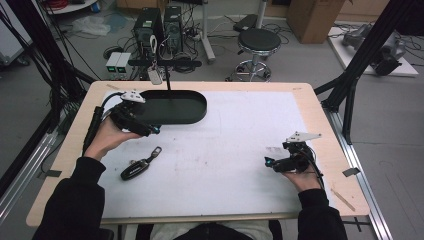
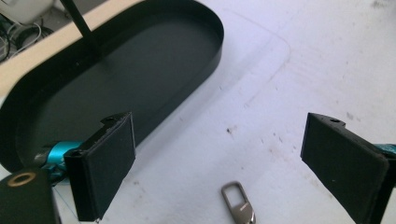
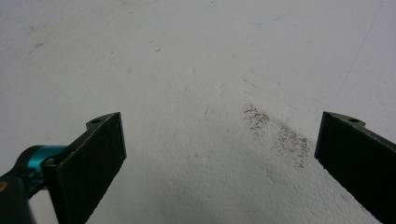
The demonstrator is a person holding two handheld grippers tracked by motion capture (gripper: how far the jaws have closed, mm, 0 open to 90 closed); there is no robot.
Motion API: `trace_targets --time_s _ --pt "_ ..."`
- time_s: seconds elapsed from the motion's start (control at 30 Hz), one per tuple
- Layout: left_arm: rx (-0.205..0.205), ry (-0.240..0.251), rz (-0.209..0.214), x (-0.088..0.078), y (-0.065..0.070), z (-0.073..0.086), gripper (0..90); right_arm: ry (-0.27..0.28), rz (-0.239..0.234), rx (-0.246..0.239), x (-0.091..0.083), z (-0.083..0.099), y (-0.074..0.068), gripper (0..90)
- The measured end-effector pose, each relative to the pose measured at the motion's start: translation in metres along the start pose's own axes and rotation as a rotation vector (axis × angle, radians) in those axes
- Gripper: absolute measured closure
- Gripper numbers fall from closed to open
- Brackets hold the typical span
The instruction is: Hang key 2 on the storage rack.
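Lying on the white table mat (image 1: 225, 150), just in front of the black oval tray (image 1: 172, 106), is a car key fob (image 1: 140, 166) — untouched. The left gripper (image 1: 150, 129) hovers beside the tray's near rim, jaws spread wide; the right gripper (image 1: 272, 163), well apart from the tray, is likewise agape — holding nothing.

The table (image 1: 320, 125) holds a black tray (image 1: 192, 114) and car key (image 1: 136, 170).

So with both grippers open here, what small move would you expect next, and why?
Probably the left gripper drops toward the car key to grasp it: its fingers are spread wide, the key's metal clip lies on the mat just below them, and the black tray beside it is empty.
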State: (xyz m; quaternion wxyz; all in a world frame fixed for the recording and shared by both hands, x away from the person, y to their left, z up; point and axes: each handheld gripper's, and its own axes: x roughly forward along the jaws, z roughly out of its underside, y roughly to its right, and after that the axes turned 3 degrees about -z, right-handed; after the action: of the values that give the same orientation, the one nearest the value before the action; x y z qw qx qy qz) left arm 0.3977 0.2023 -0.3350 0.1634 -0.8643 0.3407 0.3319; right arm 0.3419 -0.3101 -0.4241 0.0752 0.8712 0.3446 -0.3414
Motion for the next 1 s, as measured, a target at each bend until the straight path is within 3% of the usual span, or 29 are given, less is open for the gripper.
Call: trace_targets --time_s 0.43,0.63,0.8,1.0 --pt "-0.021 -0.058 0.027 0.012 0.011 0.031 10.9 -0.002 0.001 -0.003 0.001 0.0 0.0 1.0" --pt "-0.015 -0.121 0.067 0.022 0.017 0.042 11.1 -0.005 0.001 -0.002 0.001 0.0 -0.001 1.0" --pt "-0.014 -0.191 0.068 0.027 0.02 0.05 12.4 -0.005 0.002 -0.001 0.0 0.0 -0.001 1.0" --pt "-0.019 -0.234 0.059 0.028 0.02 0.056 13.8 -0.006 0.003 -0.003 0.0 0.0 -0.001 1.0"
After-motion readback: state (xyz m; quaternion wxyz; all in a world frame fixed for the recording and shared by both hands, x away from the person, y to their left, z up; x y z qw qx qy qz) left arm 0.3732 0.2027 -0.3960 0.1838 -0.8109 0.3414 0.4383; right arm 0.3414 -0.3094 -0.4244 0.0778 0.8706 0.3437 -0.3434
